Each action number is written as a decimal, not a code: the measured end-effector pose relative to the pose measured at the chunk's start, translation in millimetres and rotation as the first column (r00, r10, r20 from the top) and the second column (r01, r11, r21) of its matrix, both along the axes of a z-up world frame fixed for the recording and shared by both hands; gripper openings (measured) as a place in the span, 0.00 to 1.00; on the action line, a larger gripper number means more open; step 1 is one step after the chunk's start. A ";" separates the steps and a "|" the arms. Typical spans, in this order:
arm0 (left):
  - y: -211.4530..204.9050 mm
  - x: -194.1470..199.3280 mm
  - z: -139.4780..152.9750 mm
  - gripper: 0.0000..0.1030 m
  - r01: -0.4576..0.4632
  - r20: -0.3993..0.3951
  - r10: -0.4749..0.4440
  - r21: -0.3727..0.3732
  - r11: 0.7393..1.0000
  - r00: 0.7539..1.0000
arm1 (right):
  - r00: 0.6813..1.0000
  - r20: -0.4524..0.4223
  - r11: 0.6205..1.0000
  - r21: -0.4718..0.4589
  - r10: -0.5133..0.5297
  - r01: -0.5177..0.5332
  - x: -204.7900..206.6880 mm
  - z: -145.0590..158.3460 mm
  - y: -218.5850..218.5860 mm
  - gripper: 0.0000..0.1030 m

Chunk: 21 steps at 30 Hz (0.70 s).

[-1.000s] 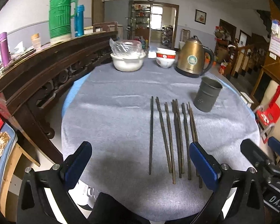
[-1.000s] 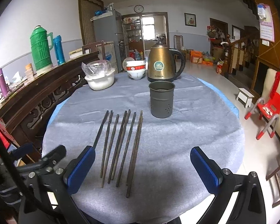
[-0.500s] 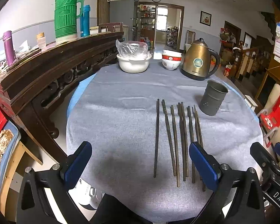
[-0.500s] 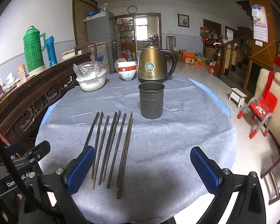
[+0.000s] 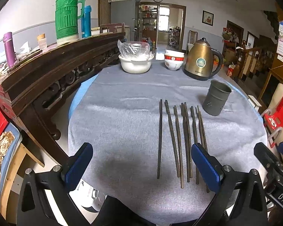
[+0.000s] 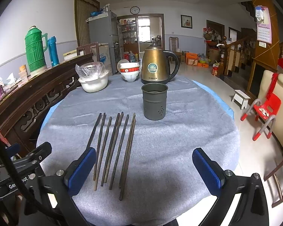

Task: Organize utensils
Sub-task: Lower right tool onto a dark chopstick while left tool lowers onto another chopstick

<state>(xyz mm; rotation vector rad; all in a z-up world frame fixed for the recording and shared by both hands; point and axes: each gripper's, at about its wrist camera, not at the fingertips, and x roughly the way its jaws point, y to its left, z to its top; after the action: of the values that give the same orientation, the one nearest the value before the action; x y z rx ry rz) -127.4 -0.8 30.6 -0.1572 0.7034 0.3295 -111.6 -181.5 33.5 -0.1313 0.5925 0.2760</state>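
Several dark chopsticks (image 5: 181,137) lie side by side on the round grey-clothed table (image 5: 122,124), pointing away from me; they also show in the right wrist view (image 6: 115,146). A dark metal utensil cup (image 5: 216,100) stands upright just beyond their far right ends, and shows in the right wrist view (image 6: 154,101) too. My left gripper (image 5: 141,163) is open and empty above the table's near edge, with the chopsticks' near ends between its fingers. My right gripper (image 6: 143,169) is open and empty, just right of the chopsticks.
A gold kettle (image 5: 201,60), stacked bowls (image 5: 173,61) and a white bowl with a plastic bag (image 5: 135,60) stand at the table's far side. A dark carved wooden sideboard (image 5: 47,69) runs along the left. A red child's chair (image 6: 262,114) stands at the right.
Both grippers have risen and shifted a little, so the table and chopsticks sit slightly lower and nearer in view. Both stay open. Nothing on the table has moved.
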 end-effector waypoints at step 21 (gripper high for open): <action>17.8 49.2 -54.7 1.00 0.007 -0.167 -0.007 -0.005 1.000 0.986 | 0.799 -0.584 0.986 0.156 0.145 -0.064 177.4 -98.7 9.7 0.38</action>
<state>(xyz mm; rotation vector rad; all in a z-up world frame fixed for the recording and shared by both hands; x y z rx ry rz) -78.2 17.0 -24.1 -0.1325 0.8702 0.3369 65.7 -171.8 -65.3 0.0559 1.1970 0.4703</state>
